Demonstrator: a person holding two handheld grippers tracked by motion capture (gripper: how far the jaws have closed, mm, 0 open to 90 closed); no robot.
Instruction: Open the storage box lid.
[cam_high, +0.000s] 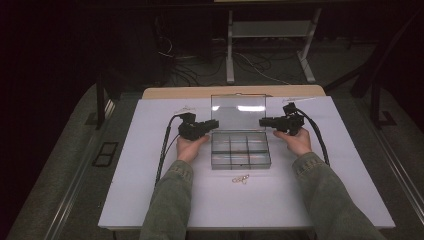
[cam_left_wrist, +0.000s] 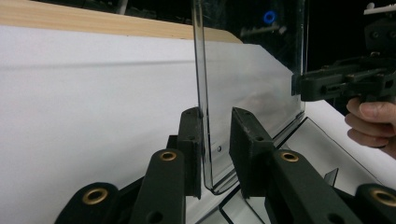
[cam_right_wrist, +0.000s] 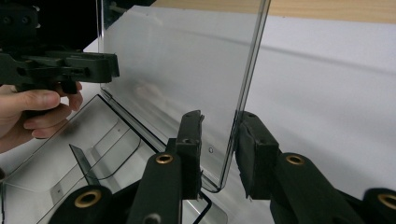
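The left gripper sits at the left edge of a clear plastic box, its jaws around the upright lid. In the left gripper view its own jaws straddle the lid's edge: the left pad lies against the plastic, while the right pad stands a little off it, so the jaws are not clamped on the lid. The right gripper does the same at the lid's opposite edge. In the right gripper view its jaws stand either side of the lid's edge, the right pad at the plastic and the left pad clear of it, again a loose hold and no firm grip.

The box rests near the middle of a white board on the table, its lid standing open and upright at the far side. The tray is split into small compartments. The person's left hand and right hand hold the grippers from the near side. A small gold chain lies on the board just in front of the box, apart from it.
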